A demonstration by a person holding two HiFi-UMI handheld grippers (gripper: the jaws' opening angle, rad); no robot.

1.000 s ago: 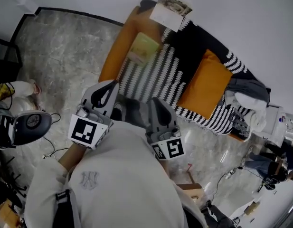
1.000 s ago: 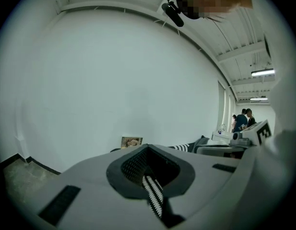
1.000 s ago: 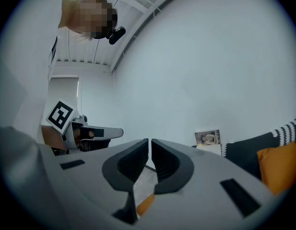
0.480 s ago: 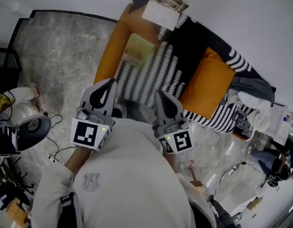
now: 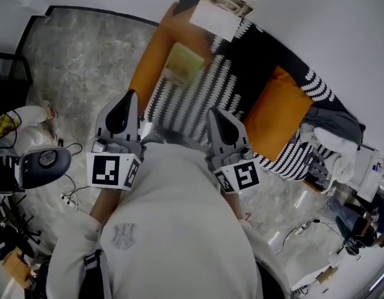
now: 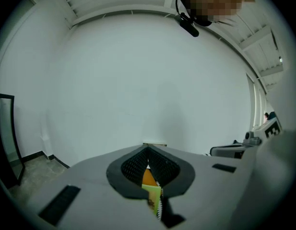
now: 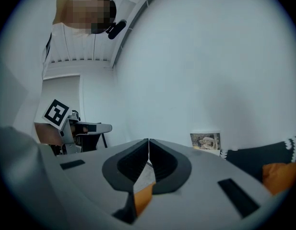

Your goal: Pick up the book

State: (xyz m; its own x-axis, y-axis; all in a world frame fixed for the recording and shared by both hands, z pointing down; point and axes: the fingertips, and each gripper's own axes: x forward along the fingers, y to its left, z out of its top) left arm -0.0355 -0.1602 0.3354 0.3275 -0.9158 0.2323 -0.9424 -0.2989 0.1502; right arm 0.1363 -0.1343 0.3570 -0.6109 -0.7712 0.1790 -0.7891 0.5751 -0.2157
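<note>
Well, both grippers are closed on nothing. The left gripper (image 6: 148, 150) has its jaws pressed tip to tip, and so does the right gripper (image 7: 148, 141) (only a sliver of orange shows in the gap behind its pads). In the head view they are held side by side in front of the person's chest, both pointing toward the orange sofa (image 5: 149, 64). A black-and-white striped blanket (image 5: 198, 101) is draped over the sofa, just beyond their tips. The book (image 5: 183, 64), yellow-green, lies flat farther on, at the blanket's left edge, apart from both grippers. Past it a picture (image 5: 218, 10) leans against the white wall. An orange cushion (image 5: 276, 117) sits on the blanket to the right.
</note>
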